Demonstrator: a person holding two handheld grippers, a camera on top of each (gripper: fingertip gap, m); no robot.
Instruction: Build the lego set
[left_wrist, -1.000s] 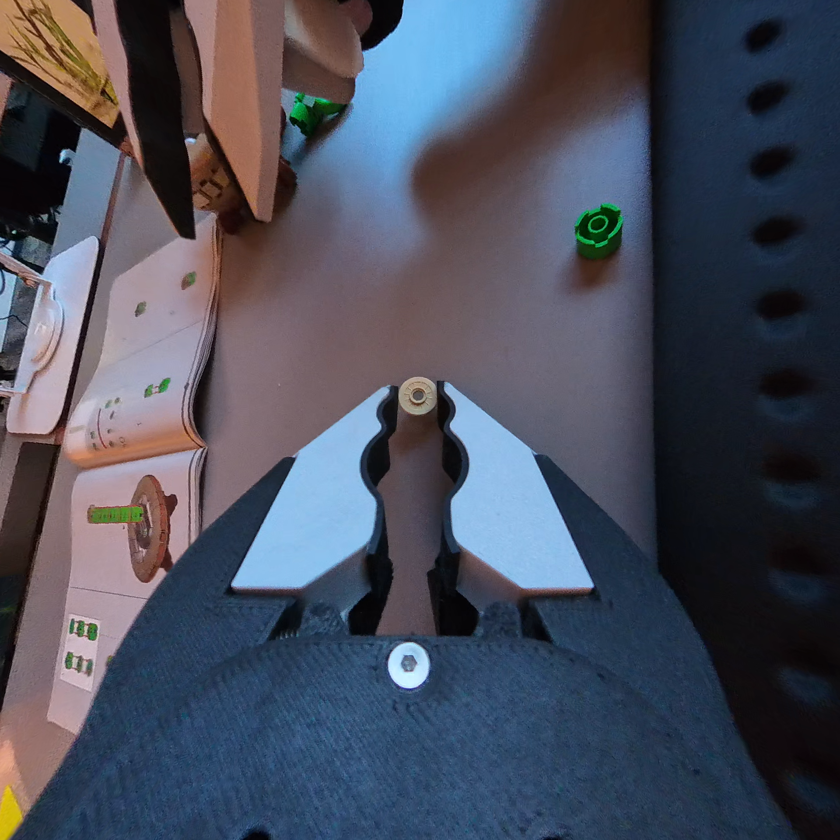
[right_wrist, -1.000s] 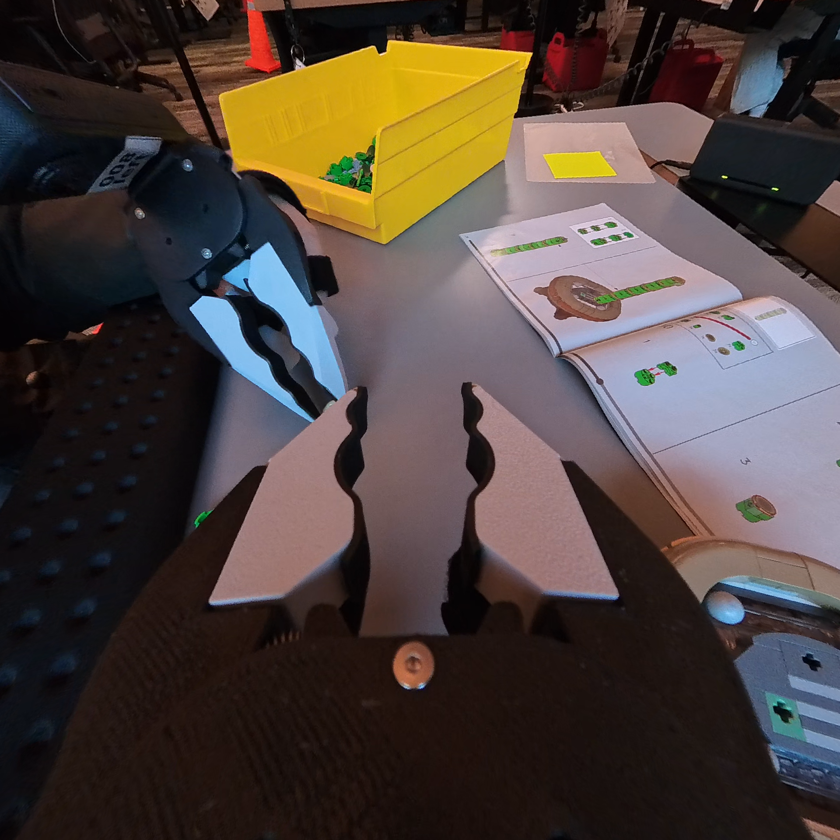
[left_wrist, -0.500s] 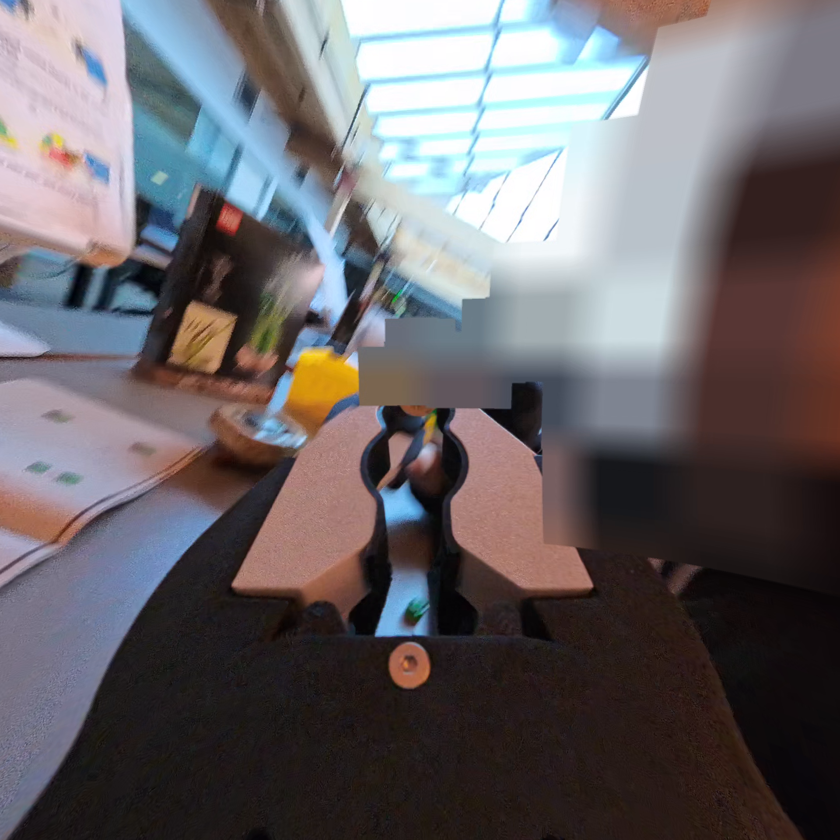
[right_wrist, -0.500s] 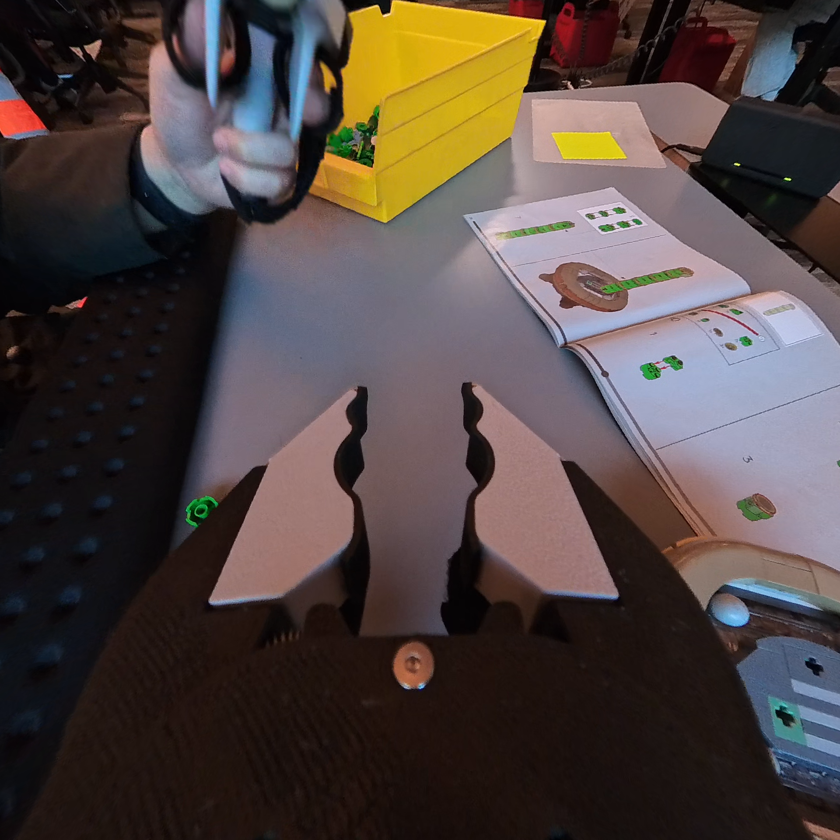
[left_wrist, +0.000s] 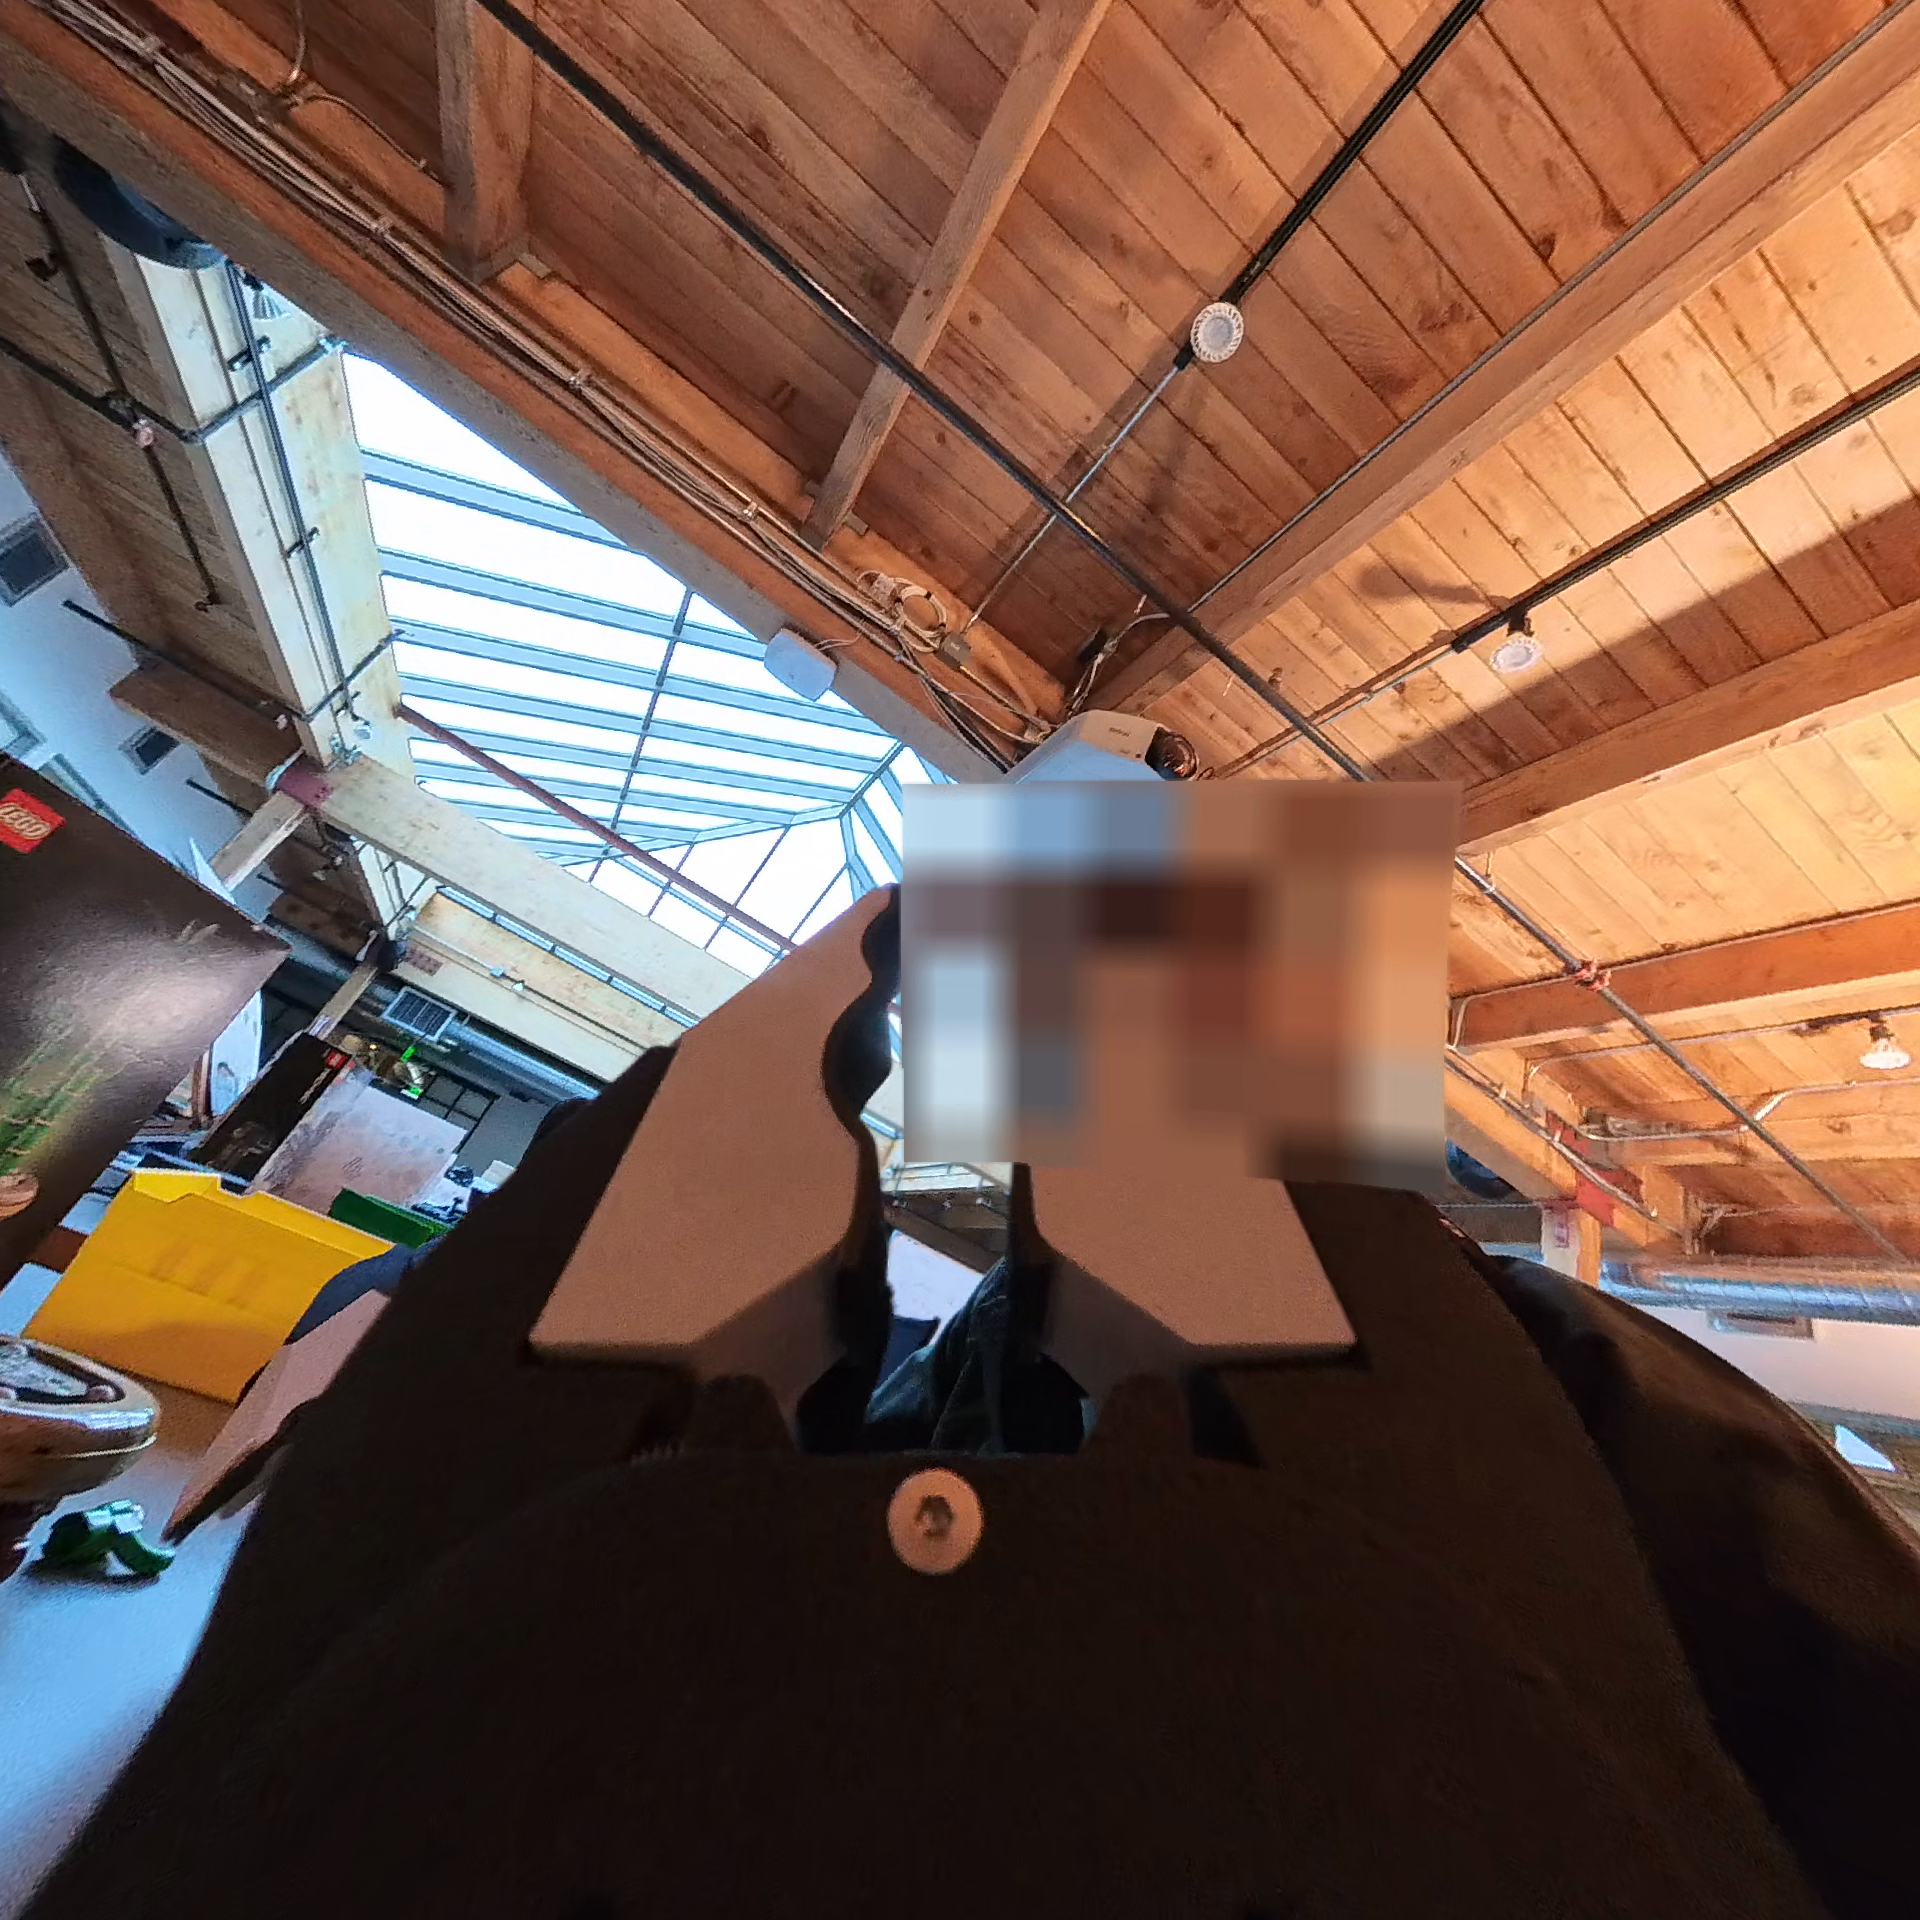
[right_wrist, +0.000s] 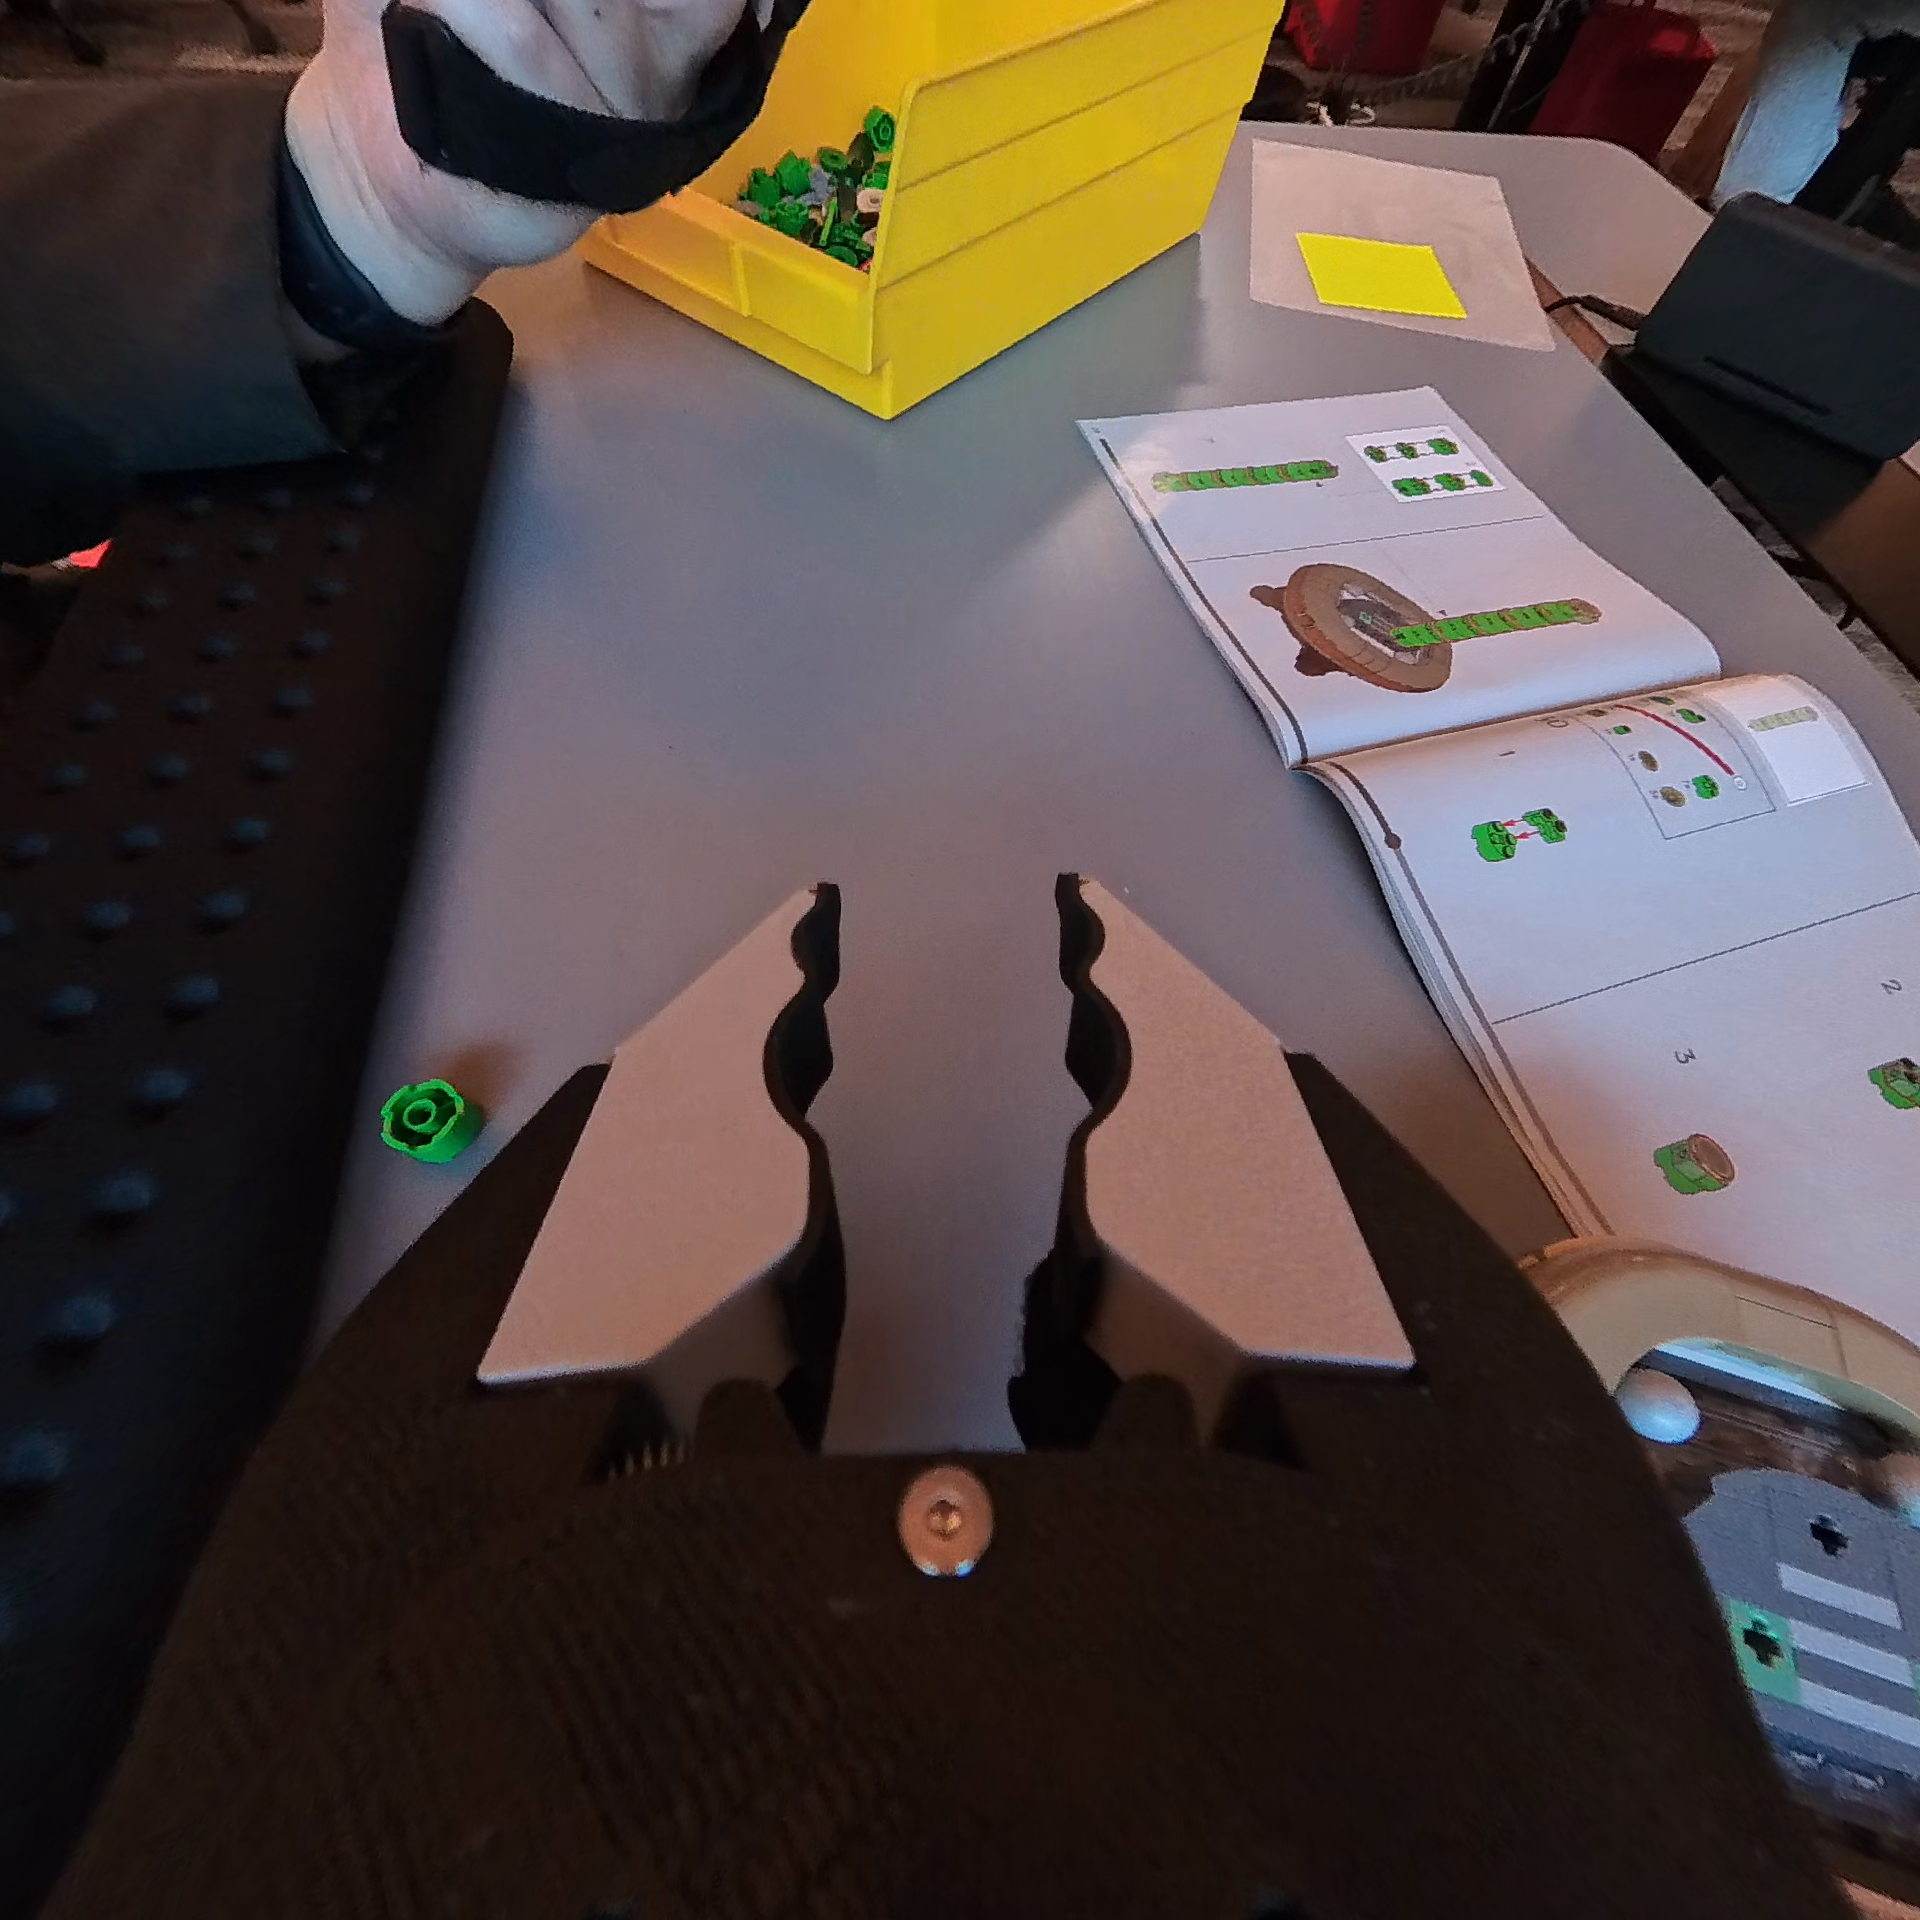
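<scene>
The right tongs (right_wrist: 943, 883) hang spread and empty over the grey worktop (right_wrist: 831, 644). The left tongs (left_wrist: 951, 1039) point up at the ceiling, and a blurred patch hides their tips, so I cannot tell if they pinch anything. The next good move is probably to check the open booklet (right_wrist: 1558, 831) at the right, then come down straight over the small green round brick (right_wrist: 428, 1119) at the near left and squeeze gently. The far yellow bin (right_wrist: 997, 208) holds a heap of mostly green pieces (right_wrist: 821, 192).
</scene>
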